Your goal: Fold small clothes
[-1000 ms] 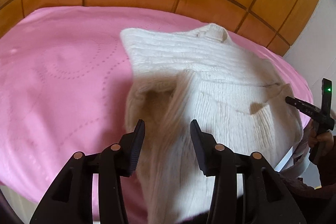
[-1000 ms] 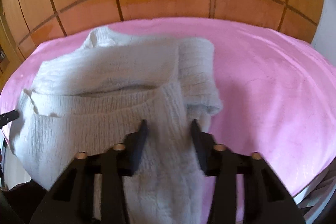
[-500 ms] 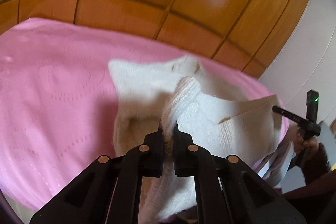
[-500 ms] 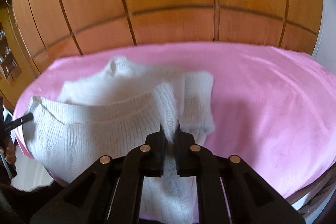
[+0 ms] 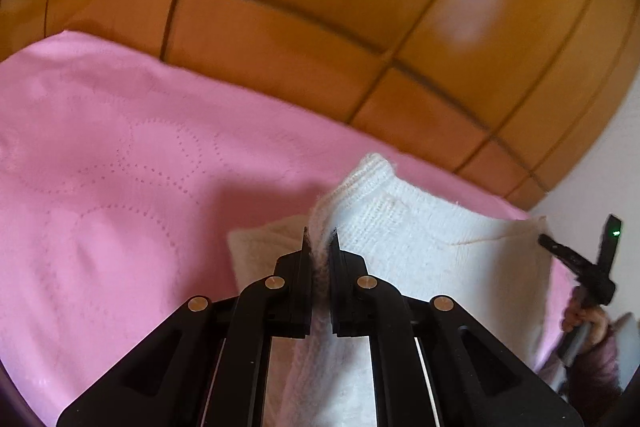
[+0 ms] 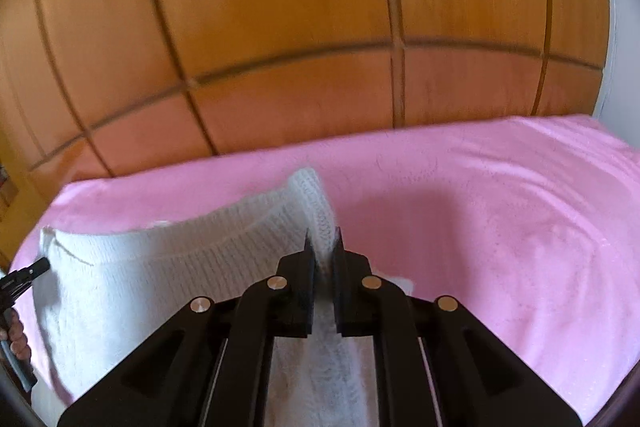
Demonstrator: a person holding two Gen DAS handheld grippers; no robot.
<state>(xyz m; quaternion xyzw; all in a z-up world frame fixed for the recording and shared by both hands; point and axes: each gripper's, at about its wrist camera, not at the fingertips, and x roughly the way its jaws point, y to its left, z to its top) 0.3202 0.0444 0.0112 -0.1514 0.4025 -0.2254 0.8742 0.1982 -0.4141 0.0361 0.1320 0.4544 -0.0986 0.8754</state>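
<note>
A small white knitted sweater [image 5: 420, 239] lies on a pink bedspread [image 5: 120, 187]. My left gripper [image 5: 319, 233] is shut on one corner of its near edge, and the knit bunches up between the pads. My right gripper [image 6: 322, 242] is shut on the other corner of that edge of the white sweater [image 6: 160, 267]. The held edge is lifted off the pink bedspread [image 6: 500, 227] and stretched between both grippers, carried over the rest of the garment, which hides most of it. The right gripper [image 5: 576, 263] shows at the far right of the left wrist view.
A wooden panelled wall [image 6: 300, 27] rises right behind the bed. A white wall [image 5: 600, 187] stands at the right. The person's hand [image 5: 584, 315] holds the other gripper's handle. Pink bedspread extends to the left and right of the sweater.
Both grippers closed on the sweater's near edge, then lifted it and carried it forward toward the wooden wall. The garment now folds over itself and covers less of the bedspread.
</note>
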